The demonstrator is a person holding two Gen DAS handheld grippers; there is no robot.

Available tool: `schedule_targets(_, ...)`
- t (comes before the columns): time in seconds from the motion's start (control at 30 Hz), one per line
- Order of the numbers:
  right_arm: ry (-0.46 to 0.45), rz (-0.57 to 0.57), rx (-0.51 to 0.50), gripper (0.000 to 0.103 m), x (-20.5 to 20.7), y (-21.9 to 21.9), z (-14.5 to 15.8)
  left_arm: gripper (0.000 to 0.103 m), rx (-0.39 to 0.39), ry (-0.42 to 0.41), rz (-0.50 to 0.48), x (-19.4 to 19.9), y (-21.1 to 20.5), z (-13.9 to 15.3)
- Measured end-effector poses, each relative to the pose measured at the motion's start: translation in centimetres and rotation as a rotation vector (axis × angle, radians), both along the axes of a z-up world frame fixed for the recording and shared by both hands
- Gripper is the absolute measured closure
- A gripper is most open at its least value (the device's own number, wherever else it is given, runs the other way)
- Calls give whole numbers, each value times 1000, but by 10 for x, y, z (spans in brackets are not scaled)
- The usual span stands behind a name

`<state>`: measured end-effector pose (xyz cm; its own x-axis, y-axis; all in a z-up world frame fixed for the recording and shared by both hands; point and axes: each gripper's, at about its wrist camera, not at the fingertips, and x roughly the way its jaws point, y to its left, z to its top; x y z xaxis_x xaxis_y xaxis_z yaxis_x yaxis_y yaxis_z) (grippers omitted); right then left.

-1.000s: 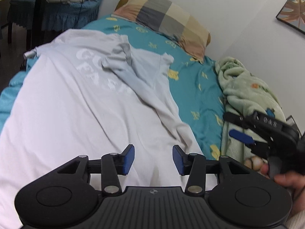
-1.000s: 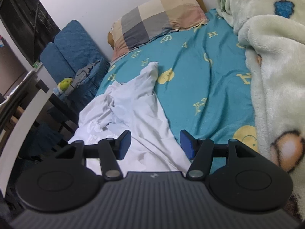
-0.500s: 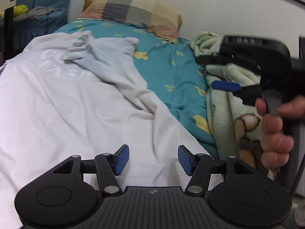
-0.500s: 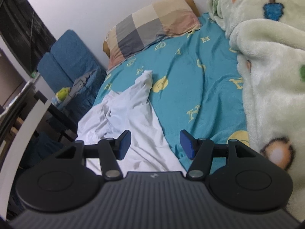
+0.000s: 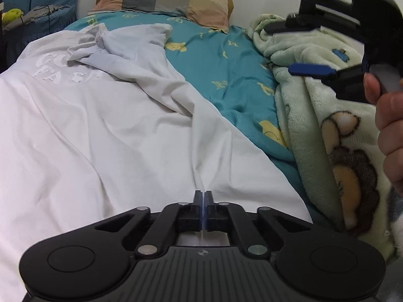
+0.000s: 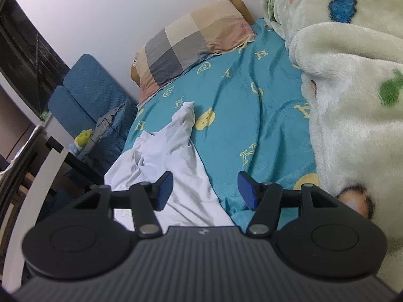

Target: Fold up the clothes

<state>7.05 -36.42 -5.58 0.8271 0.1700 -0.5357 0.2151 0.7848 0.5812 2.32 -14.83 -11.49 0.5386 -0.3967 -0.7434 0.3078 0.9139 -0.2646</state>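
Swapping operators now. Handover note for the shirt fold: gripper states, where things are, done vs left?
Left hand-held gripper: shut, pinching the near hem of the white T-shirt.
Right hand-held gripper: open, empty, held in the air above the teal bedsheet beside the shirt's right edge.
Shirt lies spread on the bed, print up, right sleeve crumpled near the collar. Fleece blanket bunched to the right.
Done: one hem grip. Left: right-side grip, all folds.
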Motion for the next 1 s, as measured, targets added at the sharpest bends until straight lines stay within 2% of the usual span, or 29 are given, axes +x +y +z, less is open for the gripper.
schedule_targets(0.17,9,-33,53,43,-2,-11,-3,103,-156,47,19,5,28,26)
schedule_targets(0.23,4,-47,62,43,-4,-15,-1,102,-184,54,19,7,32,32)
schedule_targets(0.3,-10,-59,69,43,-7,-20,4,100,-176,41,16,7,28,33)
schedule_targets(0.33,-21,-62,72,43,-8,-22,7,95,-171,37,14,8,24,32)
schedule_targets(0.4,-33,-70,54,43,-12,-26,11,80,-172,43,10,10,14,26)
schedule_targets(0.47,-42,-77,34,43,-15,-30,15,53,-151,31,8,13,2,19)
schedule_targets(0.5,-42,-75,34,43,-14,-30,15,51,-132,17,5,14,-5,16)
schedule_targets(0.7,-36,-52,47,43,-10,-31,13,46,-88,-21,-56,14,-52,2)
schedule_targets(0.87,-42,-57,39,43,-8,-32,11,37,-2,-55,-55,11,-73,-12)
schedule_targets(0.93,-18,-57,29,43,-3,-32,6,39,32,-69,-55,10,-82,-18)
schedule_targets(1.0,-10,-53,39,43,0,-32,3,47,67,-82,-55,9,-90,-24)
